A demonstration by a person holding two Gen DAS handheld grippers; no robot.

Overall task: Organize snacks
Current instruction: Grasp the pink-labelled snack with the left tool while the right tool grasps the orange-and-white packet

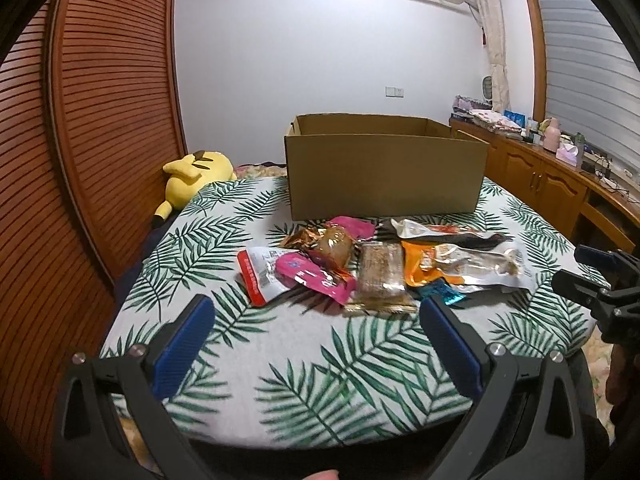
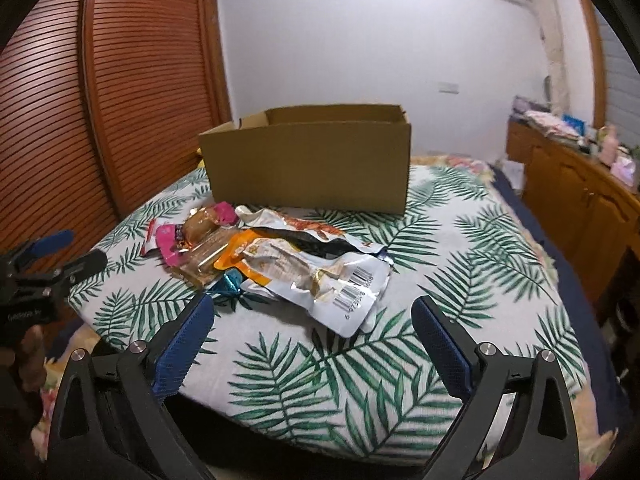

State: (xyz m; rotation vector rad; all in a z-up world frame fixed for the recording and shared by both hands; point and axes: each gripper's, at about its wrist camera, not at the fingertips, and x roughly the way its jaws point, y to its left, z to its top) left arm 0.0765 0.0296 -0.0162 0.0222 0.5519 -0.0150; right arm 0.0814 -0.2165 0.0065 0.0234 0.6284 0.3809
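Two tools [image 1: 316,312] [image 2: 312,312] agape; one box [image 1: 384,172]; snack pile [image 1: 380,264].

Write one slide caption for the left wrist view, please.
Open left tongs hover before snack packets and an open cardboard box.

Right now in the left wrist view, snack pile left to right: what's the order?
Red-and-white foil packet → bright pink wrapper → clear-wrapped brown oblong bar → orange pouch → long silver vacuum pouch.
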